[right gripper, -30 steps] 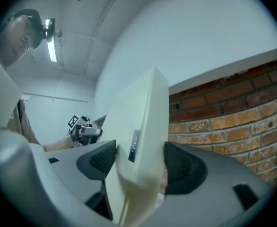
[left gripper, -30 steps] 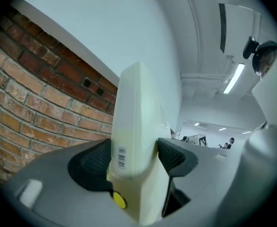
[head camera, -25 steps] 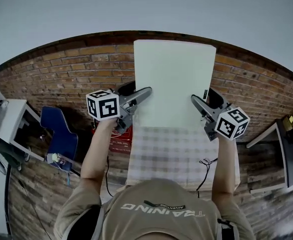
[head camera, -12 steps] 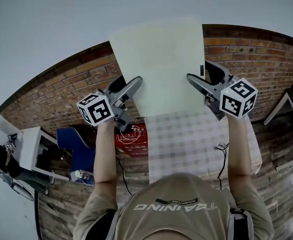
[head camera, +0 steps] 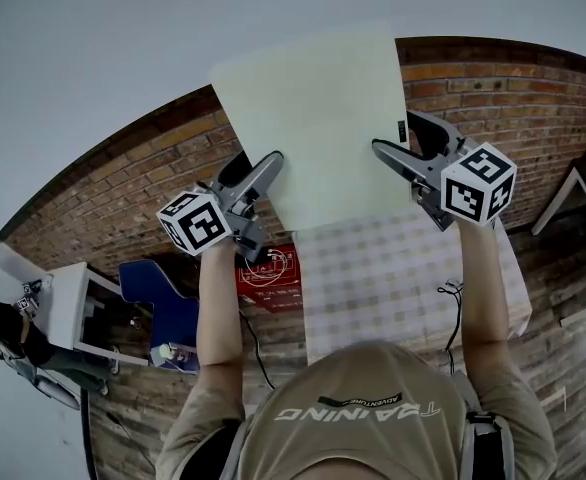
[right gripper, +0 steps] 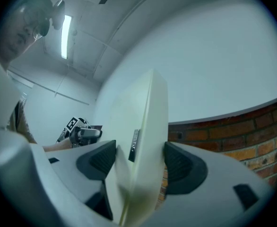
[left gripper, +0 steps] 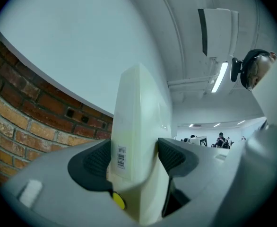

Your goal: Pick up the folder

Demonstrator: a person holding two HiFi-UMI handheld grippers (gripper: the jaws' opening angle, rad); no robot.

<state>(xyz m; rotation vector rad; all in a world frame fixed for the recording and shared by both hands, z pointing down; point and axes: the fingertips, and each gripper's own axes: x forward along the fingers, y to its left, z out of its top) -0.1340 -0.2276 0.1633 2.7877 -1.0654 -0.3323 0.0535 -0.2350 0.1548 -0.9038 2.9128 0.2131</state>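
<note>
Your left claw (head camera: pixel 271 166) at 9 o'clock and right claw (head camera: pixel 385 153) at 3 o'clock each pinch a side of the folder (head camera: pixel 318 118), up above the worktop (head camera: pixel 403 278), so lift both together, evenly.

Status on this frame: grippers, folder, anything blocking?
Left gripper, right gripper both shut on pale green flat folder. Folder held up off checked tablecloth. Nothing in the way.

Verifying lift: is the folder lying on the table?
No; left gripper and right gripper hold the folder up off the table.
</note>
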